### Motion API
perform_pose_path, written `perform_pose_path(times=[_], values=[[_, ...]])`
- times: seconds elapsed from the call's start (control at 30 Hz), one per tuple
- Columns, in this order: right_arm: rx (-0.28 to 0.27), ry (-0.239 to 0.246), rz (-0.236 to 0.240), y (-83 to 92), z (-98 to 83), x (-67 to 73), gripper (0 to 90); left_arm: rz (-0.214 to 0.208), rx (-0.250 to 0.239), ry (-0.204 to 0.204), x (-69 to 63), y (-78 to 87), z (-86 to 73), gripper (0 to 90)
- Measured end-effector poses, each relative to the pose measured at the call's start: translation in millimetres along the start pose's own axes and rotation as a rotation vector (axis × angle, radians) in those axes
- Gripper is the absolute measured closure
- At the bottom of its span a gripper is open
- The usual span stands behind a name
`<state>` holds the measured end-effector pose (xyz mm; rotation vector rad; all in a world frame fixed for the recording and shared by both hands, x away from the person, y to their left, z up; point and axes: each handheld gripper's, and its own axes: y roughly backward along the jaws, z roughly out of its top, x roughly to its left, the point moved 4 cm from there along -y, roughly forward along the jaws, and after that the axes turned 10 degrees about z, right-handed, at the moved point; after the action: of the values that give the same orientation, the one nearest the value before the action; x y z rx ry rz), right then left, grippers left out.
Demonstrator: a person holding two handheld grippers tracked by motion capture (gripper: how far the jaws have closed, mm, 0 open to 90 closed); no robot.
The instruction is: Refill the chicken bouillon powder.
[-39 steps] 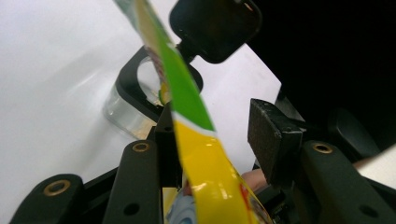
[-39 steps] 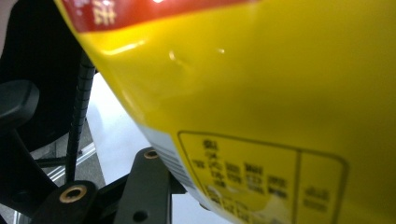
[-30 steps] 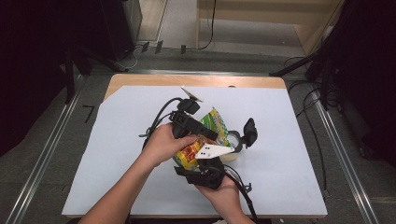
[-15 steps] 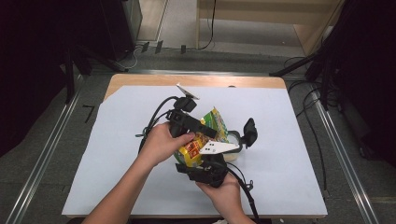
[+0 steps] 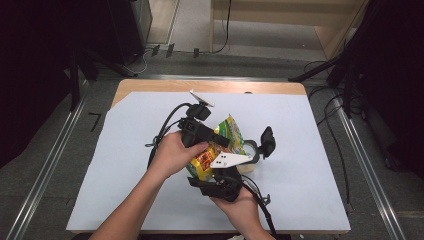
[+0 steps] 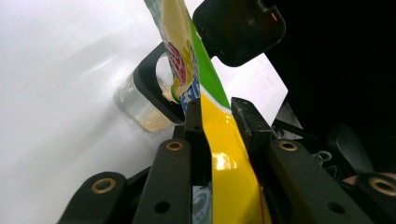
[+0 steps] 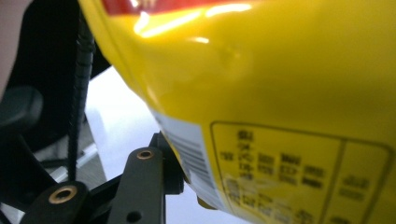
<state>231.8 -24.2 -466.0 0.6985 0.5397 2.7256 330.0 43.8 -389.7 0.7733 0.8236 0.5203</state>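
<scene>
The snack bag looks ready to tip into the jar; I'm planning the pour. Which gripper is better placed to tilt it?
Probably the left gripper: it is shut on the snack bag close above the jar, bag top toward it.

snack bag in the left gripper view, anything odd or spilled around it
Nothing spilled. The bag is pinched upright between the left tool's jaws, over a clear jar with a black rim and tan contents. The white sheet around it looks clean.

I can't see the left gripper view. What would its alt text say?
Two black tongs pinch the edge of a yellow and green snack bag over a white table cover. Behind the bag sits a clear jar with pale crumbs inside and a black rim.
</scene>
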Motion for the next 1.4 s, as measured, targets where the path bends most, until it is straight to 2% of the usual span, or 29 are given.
perform_pose_path(times=[0.1, 0.27, 0.37, 0.5, 0.53, 0.63, 0.8, 0.83, 0.97, 1.13, 1.4], values=[[0.026, -0.017, -0.003, 0.5, 3.4, 2.0, 65.0, -0.011, -0.004, 0.011, 1.9, 2.6, 0.5, 79.2], [0.035, 0.008, -0.011, -1.9, 3.4, 2.8, 62.2, -0.013, -0.011, 0.018, 2.7, 2.3, 0.3, 80.1], [0.040, 0.018, -0.018, -2.5, 2.7, 3.0, 64.1, -0.012, -0.011, 0.016, 2.4, 2.1, 0.3, 80.3], [0.026, -0.011, -0.009, -0.6, 2.7, 1.3, 67.1, -0.019, -0.010, 0.005, 0.7, 0.5, 0.7, 78.9], [0.021, -0.021, -0.006, -0.2, 2.6, 1.2, 67.4, -0.033, -0.008, -0.011, 0.2, 0.3, 0.9, 77.0], [0.001, -0.039, 0.011, 0.3, 2.6, 0.7, 67.7, -0.036, -0.026, -0.025, -0.6, 0.8, 1.9, 74.3], [-0.022, -0.052, 0.037, 2.5, 5.2, 0.3, 67.8, -0.055, -0.040, -0.005, -0.4, 2.9, 3.1, 68.7], [-0.023, -0.056, 0.038, 2.9, 5.9, -0.3, 67.8, -0.061, -0.019, 0.006, 0.2, 2.6, 2.7, 68.7], [-0.015, -0.065, 0.038, 2.6, 5.5, -0.9, 67.7, -0.057, -0.009, 0.020, 0.0, 1.1, 2.5, 70.0], [-0.018, -0.075, 0.041, 3.4, 6.9, -1.0, 67.6, -0.056, -0.027, 0.023, -0.4, 2.1, 3.7, 71.1], [-0.018, -0.083, 0.046, 4.9, 7.5, -1.2, 67.5, -0.055, -0.022, 0.021, -1.2, 1.1, 5.2, 71.2]])
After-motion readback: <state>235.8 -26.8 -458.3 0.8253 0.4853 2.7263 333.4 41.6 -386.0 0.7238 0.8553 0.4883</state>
